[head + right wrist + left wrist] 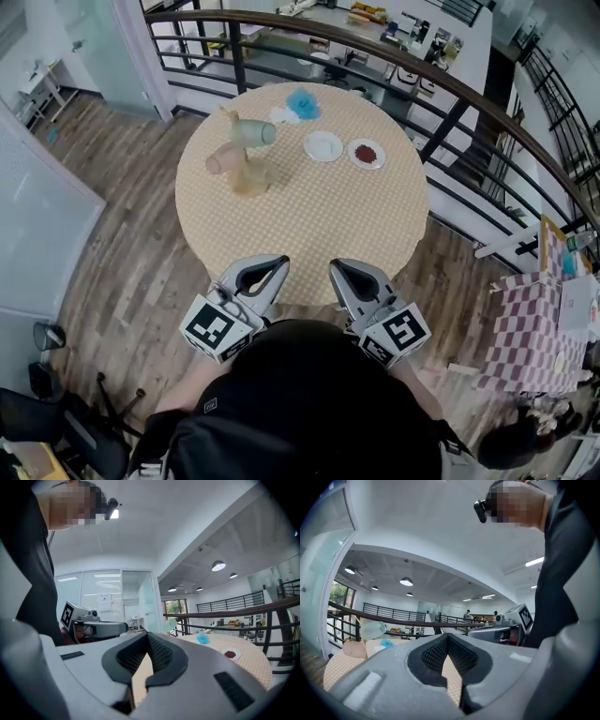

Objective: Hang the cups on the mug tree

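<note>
Near the far left of the round counter (309, 225), under its beige checked cloth, a wooden mug tree (250, 176) standing upright. Hung on its pegs, two cups: a pale green cup (253, 132) lying sideways high up, mouth toward the right, and a pink cup (223, 161) lower down on the left side, just beside the trunk. To the right of the tree, well apart from it, an empty white plate (323, 146) and, just beside that, a small plate of red bits (366, 153). Behind them, close to the far rim, a crumpled blue object (302, 103) with something white against it, too small to name. At the near rim, side by side and well apart from the tree, the left gripper (280, 263) and the right gripper (336, 266), both pointing level across the cloth. In the left gripper view, jaws clenched tip to tip with nothing between them, only cloth showing through the gap lower down; off to the left, the green cup and pink cup again. In the right gripper view, jaws likewise pressed together and empty, with the blue object and the plate of red bits off to the right. Around the far side of the counter, a dark curved railing (375, 37).
</note>
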### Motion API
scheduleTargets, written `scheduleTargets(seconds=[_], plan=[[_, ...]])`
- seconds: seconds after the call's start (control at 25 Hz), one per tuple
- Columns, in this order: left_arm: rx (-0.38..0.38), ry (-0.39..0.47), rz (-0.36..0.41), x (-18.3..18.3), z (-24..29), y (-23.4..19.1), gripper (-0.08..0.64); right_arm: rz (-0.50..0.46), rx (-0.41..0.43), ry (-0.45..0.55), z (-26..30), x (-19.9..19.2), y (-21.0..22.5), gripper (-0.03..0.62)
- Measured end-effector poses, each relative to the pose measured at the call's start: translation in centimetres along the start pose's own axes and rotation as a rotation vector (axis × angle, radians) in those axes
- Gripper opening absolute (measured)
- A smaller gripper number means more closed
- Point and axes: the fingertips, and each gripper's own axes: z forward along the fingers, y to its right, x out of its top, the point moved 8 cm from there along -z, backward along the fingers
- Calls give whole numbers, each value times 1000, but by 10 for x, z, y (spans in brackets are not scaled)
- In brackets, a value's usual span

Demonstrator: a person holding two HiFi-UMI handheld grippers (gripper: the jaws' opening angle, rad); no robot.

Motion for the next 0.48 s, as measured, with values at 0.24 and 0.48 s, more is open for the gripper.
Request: scheduleTargets(seconds=[0.24, 0.48], plan=[[-21, -2, -10, 0, -1, -6, 5, 5, -19, 3, 4, 1, 1, 15], [-24, -9, 21, 2, 0, 1, 5, -9, -15, -19, 4, -5, -1, 14]])
